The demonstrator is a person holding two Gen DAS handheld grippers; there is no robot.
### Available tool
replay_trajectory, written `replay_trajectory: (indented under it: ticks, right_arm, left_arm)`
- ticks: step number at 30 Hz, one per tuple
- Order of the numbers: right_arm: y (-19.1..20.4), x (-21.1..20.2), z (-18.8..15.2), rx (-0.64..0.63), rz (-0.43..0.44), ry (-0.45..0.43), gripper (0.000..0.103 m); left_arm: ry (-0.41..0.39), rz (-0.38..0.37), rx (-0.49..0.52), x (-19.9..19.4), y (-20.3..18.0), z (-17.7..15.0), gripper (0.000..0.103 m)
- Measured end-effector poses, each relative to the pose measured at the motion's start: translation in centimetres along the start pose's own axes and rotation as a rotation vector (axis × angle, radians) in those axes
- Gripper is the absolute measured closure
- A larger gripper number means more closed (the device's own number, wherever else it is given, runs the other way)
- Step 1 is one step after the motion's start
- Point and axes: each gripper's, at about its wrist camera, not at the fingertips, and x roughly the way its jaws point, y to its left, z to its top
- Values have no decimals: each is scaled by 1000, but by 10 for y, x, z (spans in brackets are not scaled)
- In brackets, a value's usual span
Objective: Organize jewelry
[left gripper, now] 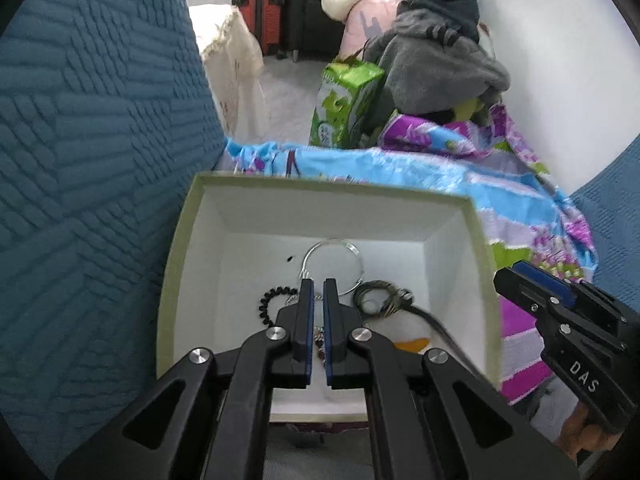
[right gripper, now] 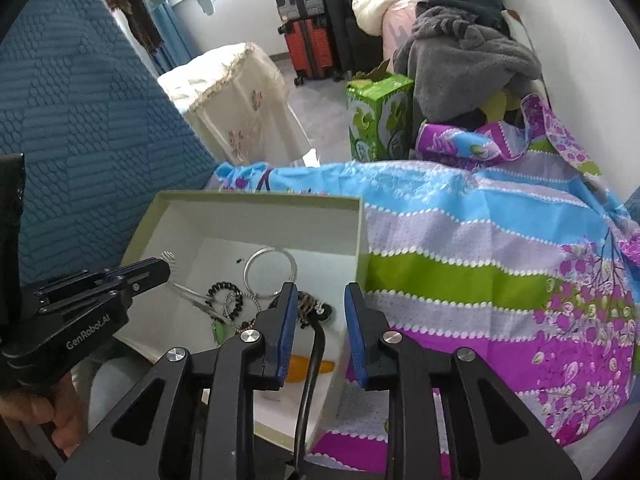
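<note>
Right gripper (right gripper: 320,300) jaws parted over box (right gripper: 256,200) (black cord (right gripper: 310,368) between).

The left tool (left gripper: 319,282) hides part of the bead bracelet (left gripper: 267,303).

Home bedroom: floral patterned bedsheet (right gripper: 480,240) near, red hard-shell suitcase (right gripper: 310,50) far, heaped grey fleece clothes (right gripper: 468,64) far right.

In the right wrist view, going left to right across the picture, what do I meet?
Blue quilted cushion → left gripper → box → silver bangle → right gripper → floral striped cloth.
</note>
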Motion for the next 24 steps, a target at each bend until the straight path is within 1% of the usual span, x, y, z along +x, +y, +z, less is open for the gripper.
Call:
replay_trajectory:
  ticks: [1, 3, 5, 10, 12, 15, 17, 19, 22, 24]
  right_arm:
    - [-1, -7, 3, 1, -1, -13, 81]
    - [-2, -28, 9, -3, 6, -47, 81]
    - [-4, -47, 16, -1, 10, -79, 81]
    - [-2, -107, 28, -17, 22, -171, 81]
    - [0, -136, 28, -23, 22, -213, 81]
    - [2, -170, 23, -29, 19, -264, 81]
    - [2, -195, 17, -26, 10, -298, 81]
    - [1, -211, 9, -24, 1, -318, 81]
    - [-1, -236, -6, -11, -7, -353, 81]
    - [-4, -252, -20, 0, -13, -375, 81]
  left_arm:
    - [-15, 0, 2, -8, -1, 3, 95]
    - [-40, 8, 1, -25, -3, 7, 74]
    - [-88, 11, 2, -47, -5, 10, 63]
    - [-175, -5, 17, -105, -17, 16, 62]
    - [-199, -3, 19, -125, -21, 16, 62]
    - [-236, -22, 21, -155, -27, 11, 62]
    - [-260, -31, 21, -172, -32, 5, 62]
    - [-280, -43, 27, -188, -36, -3, 62]
    - [-315, -36, 40, -207, -43, -16, 62]
    - [-326, -39, 42, -216, -47, -25, 62]
